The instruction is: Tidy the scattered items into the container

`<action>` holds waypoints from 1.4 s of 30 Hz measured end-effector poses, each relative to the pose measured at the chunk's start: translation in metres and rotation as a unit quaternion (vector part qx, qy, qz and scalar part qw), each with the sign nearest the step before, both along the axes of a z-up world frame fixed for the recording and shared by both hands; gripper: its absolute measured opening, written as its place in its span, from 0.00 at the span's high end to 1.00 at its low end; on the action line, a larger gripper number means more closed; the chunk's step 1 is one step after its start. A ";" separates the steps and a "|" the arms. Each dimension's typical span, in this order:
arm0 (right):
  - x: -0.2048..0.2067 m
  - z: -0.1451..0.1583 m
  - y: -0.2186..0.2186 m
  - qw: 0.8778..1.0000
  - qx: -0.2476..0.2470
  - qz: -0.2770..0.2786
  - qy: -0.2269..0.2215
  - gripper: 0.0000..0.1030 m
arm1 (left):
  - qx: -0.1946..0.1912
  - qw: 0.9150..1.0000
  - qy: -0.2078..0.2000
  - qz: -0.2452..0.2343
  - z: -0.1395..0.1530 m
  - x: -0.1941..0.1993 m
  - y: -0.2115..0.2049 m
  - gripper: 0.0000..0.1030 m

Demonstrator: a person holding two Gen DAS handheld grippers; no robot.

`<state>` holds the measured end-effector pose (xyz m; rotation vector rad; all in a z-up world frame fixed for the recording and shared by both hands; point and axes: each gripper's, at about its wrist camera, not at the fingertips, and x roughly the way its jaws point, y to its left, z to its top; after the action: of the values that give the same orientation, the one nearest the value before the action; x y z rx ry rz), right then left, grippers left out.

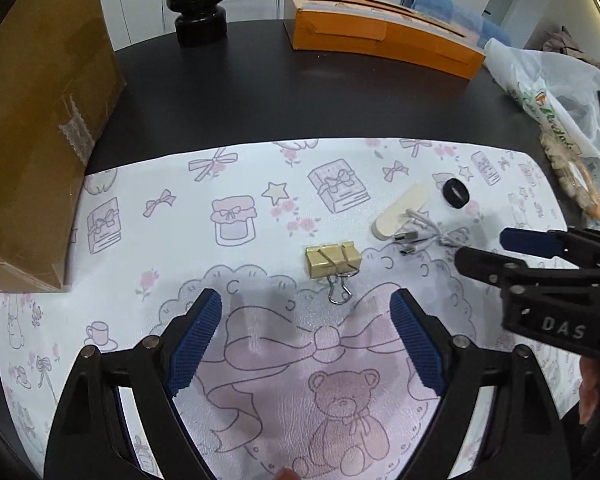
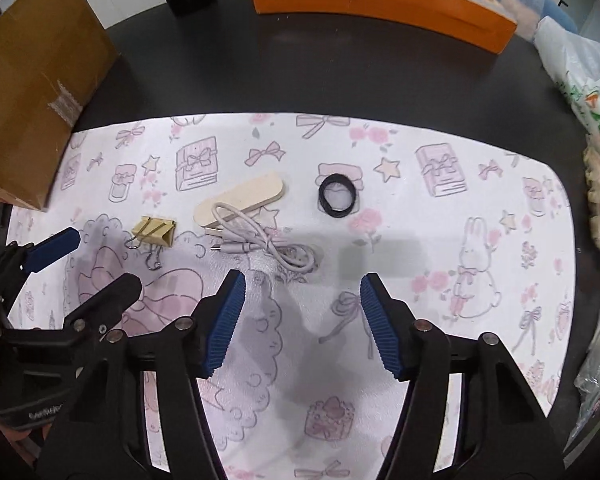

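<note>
On the pink-patterned mat [image 1: 148, 248] [image 2: 420, 240] lie a gold binder clip [image 1: 333, 259] [image 2: 155, 230], a cream nail file [image 1: 400, 209] [image 2: 240, 199], a coiled white USB cable [image 1: 432, 233] [image 2: 266, 244] partly over the file, and a black hair tie [image 1: 456, 193] [image 2: 337, 197]. My left gripper [image 1: 306, 300] hovers open just short of the binder clip. Short of the cable and hair tie, my right gripper [image 2: 303, 284] stands open with nothing between its fingers. An orange box [image 1: 380, 36] [image 2: 380, 2] stands at the table's far side.
A brown cardboard box [image 1: 36, 136] [image 2: 32, 92] stands at the left on the black table [image 1: 260, 92]. A black vase base [image 1: 198, 4] is at the back. Plastic bags with snacks [image 1: 556, 120] [image 2: 596, 160] crowd the right edge. A blue towel [image 1: 440, 4] lies behind the orange box.
</note>
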<state>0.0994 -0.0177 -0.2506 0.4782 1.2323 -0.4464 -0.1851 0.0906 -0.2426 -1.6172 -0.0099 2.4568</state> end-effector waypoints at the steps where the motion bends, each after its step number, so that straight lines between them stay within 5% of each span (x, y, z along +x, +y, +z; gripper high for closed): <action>1: 0.002 -0.004 0.000 1.000 0.002 0.002 0.002 0.39 | -0.001 1.000 -0.001 0.000 -0.003 -0.001 0.002 0.17; 9: 0.008 -0.014 0.005 0.999 -0.028 0.022 0.012 0.51 | -0.004 1.000 -0.009 0.003 -0.016 -0.014 0.006 0.24; 13: 0.007 -0.012 0.011 0.998 -0.041 0.037 0.015 0.79 | -0.010 1.000 -0.007 0.002 -0.020 -0.016 0.009 0.31; 16: 0.005 -0.011 0.014 0.998 -0.044 0.046 0.020 0.94 | -0.017 1.000 0.000 -0.002 -0.018 -0.015 0.012 0.46; 20: -0.001 -0.010 0.014 0.998 -0.027 0.044 0.018 0.98 | -0.010 1.000 -0.002 -0.004 -0.017 -0.016 0.010 0.68; 30: -0.020 -0.005 0.012 1.000 -0.004 0.028 -0.001 0.98 | 0.006 1.000 -0.008 0.000 -0.016 -0.013 0.000 0.88; 33: -0.023 -0.001 0.015 0.999 -0.023 0.033 -0.005 0.90 | 0.001 1.000 -0.005 -0.009 -0.015 -0.012 0.002 0.88; 34: -0.024 0.000 0.016 0.999 -0.026 0.036 -0.008 0.75 | -0.004 1.000 -0.002 -0.013 -0.014 -0.012 0.004 0.88; 36: -0.025 0.001 0.018 0.999 -0.033 0.038 -0.011 0.58 | -0.012 1.000 0.003 -0.023 -0.014 -0.011 0.007 0.85; 42: -0.026 -0.008 0.021 0.998 -0.039 0.047 -0.001 0.53 | -0.014 0.999 0.017 -0.046 -0.013 -0.012 0.017 0.58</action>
<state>0.0739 0.0035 -0.2584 0.3529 1.2259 -0.4125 -0.1969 0.1071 -0.2552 -1.5509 0.1019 2.4246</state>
